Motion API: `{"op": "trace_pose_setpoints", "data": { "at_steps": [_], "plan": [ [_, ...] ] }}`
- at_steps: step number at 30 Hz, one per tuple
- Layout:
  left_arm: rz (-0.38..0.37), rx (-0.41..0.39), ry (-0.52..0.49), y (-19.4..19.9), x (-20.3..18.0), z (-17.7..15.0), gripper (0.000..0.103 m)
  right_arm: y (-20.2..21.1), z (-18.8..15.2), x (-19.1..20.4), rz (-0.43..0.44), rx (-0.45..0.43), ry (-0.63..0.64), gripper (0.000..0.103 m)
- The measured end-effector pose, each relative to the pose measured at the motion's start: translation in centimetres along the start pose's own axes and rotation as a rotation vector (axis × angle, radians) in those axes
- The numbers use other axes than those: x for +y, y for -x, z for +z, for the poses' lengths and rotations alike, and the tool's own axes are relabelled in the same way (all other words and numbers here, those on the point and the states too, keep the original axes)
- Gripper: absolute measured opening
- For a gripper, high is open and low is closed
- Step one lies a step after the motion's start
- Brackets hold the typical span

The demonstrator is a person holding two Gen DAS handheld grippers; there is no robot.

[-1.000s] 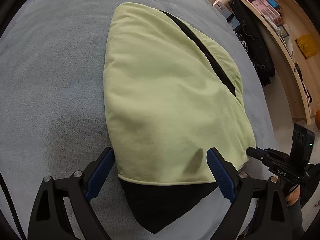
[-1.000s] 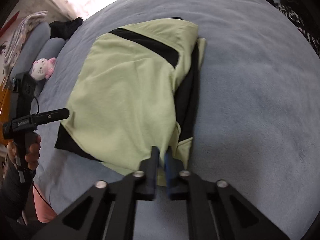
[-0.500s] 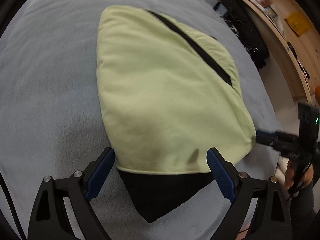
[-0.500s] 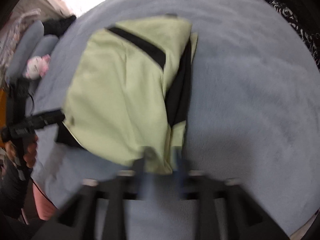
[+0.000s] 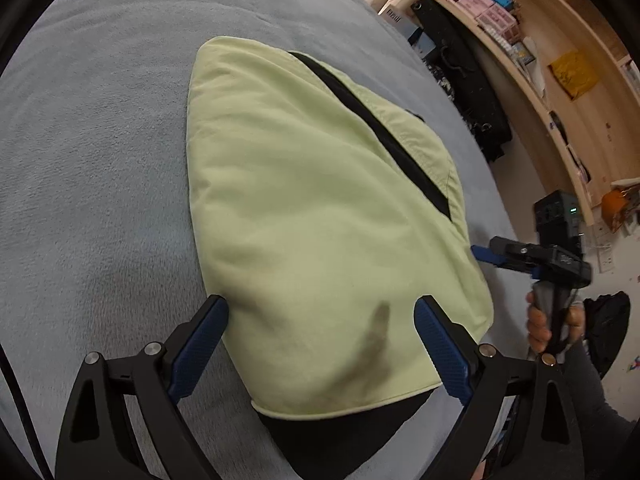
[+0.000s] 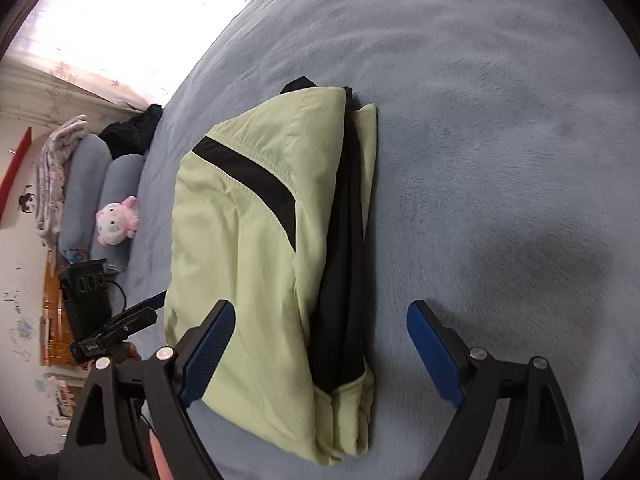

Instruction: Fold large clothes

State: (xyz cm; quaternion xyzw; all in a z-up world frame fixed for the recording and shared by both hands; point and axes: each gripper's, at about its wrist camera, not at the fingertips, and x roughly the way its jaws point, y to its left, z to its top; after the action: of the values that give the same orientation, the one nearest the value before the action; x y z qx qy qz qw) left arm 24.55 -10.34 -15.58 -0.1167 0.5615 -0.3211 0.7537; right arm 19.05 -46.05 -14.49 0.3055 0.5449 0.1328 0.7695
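Folding looks nearly done: the jacket [image 6: 256, 240] lies on the bed [image 6: 500, 128] as a compact bundle, green panel on top, black lining showing along one edge and at the near corner. Layers stack roughly square, no sleeve hanging loose that you can see.

Your right gripper [image 6: 320, 354] has just been opening its jaws; they now stand wide, straddling the near end of the bundle, pads not pressing on cloth. So that corner is let go. Your left gripper [image 5: 322, 352] also has its jaws spread wide, hovering over the opposite end, cloth between the blue pads but not pinched. Neither holds anything.

Left to do, as a judgement: maybe one more fold in half, or just a tidy of the black corner poking out under the green hem in the left view. The side edge in the right view is a bit uneven, layers stepped. Otherwise you could call this garment finished.
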Motion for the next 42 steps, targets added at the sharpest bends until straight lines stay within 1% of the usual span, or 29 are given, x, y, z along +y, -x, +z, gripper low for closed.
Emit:
{"op": "trace_pose_setpoints", "data": {
  "at_steps": [3, 5, 8, 9, 11, 13, 17, 20, 22, 23, 24, 25, 26, 27, 28, 29, 30, 31, 34, 37, 39, 42],
  "plan": [
    [-0.022, -0.015, 0.006, -0.1, 0.5, -0.2, 0.095, -0.7, 0.3, -0.4, 0.034, 0.023, 0.001, 0.088],
    [-0.019, -0.017, 0.006, -0.3, 0.7, -0.2, 0.096, -1.2, 0.5, -0.4, 0.062, 0.034, 0.012, 0.088],
    [-0.022, 0.001, 0.013, -0.5, 1.7, -0.7, 0.096, -2.3, 0.9, 0.3, 0.101, 0.046, 0.042, 0.088],
    [-0.036, 0.019, 0.024, -1.1, 2.0, -0.8, 0.096, -2.5, 0.8, 0.5, 0.113, 0.052, 0.051, 0.088],
    [-0.035, 0.035, 0.033, -2.3, 2.1, -0.7, 0.096, -3.5, 1.0, 0.9, 0.132, 0.062, 0.059, 0.088],
    [-0.043, 0.025, 0.025, -2.9, 2.0, -0.7, 0.096, -4.7, 1.3, 1.4, 0.158, 0.065, 0.069, 0.089],
    [-0.044, 0.010, 0.018, -3.4, 1.6, -0.5, 0.100, -6.7, 1.9, 3.0, 0.155, 0.050, 0.106, 0.089],
    [-0.027, 0.006, 0.017, -3.5, 1.4, -0.5, 0.101, -7.5, 2.2, 3.9, 0.133, 0.034, 0.121, 0.088],
    [-0.010, 0.000, 0.029, -3.8, 1.1, -0.4, 0.100, -7.5, 2.1, 4.1, 0.100, 0.024, 0.123, 0.080],
    [0.008, -0.007, 0.039, -3.9, 0.9, -0.4, 0.100, -7.4, 2.0, 4.1, 0.086, 0.020, 0.124, 0.068],
    [0.032, -0.016, 0.042, -3.8, 0.7, -0.4, 0.095, -7.4, 1.9, 4.1, 0.080, 0.018, 0.120, 0.053],
    [0.058, -0.026, 0.042, -3.9, 0.4, -0.2, 0.086, -7.2, 1.8, 4.1, 0.080, 0.017, 0.107, 0.046],
    [0.081, -0.032, 0.035, -3.6, 0.1, -0.2, 0.082, -7.1, 1.6, 4.2, 0.080, 0.014, 0.097, 0.034],
    [0.104, -0.043, 0.020, -3.1, -0.4, -0.3, 0.068, -6.7, 1.5, 4.4, 0.082, 0.003, 0.088, 0.025],
    [0.122, -0.051, 0.009, -2.7, -0.7, -0.2, 0.058, -6.3, 1.4, 4.7, 0.082, -0.007, 0.084, 0.022],
    [0.152, -0.061, -0.015, -2.2, -1.4, -0.3, 0.053, -6.0, 1.2, 5.2, 0.076, -0.017, 0.089, 0.019],
    [0.179, -0.070, -0.036, -1.6, -2.0, -0.3, 0.044, -5.7, 1.0, 5.9, 0.061, -0.029, 0.103, 0.017],
    [0.194, -0.077, -0.049, -1.2, -2.4, -0.3, 0.039, -5.6, 0.9, 6.5, 0.049, -0.035, 0.115, 0.016],
    [0.241, -0.094, -0.086, 0.2, -3.9, -0.8, 0.033, -4.7, 0.0, 9.2, 0.014, -0.060, 0.164, 0.015],
    [0.270, -0.110, -0.101, 1.9, -4.8, -1.5, 0.032, -3.6, -1.3, 11.6, -0.006, -0.077, 0.198, 0.015],
    [0.281, -0.122, -0.103, 3.7, -5.0, -2.4, 0.032, -2.9, -2.4, 13.1, -0.011, -0.082, 0.216, 0.015],
    [0.291, -0.136, -0.101, 6.2, -5.3, -3.3, 0.032, -2.2, -4.1, 15.3, -0.004, -0.080, 0.234, 0.014]
  ]
}}
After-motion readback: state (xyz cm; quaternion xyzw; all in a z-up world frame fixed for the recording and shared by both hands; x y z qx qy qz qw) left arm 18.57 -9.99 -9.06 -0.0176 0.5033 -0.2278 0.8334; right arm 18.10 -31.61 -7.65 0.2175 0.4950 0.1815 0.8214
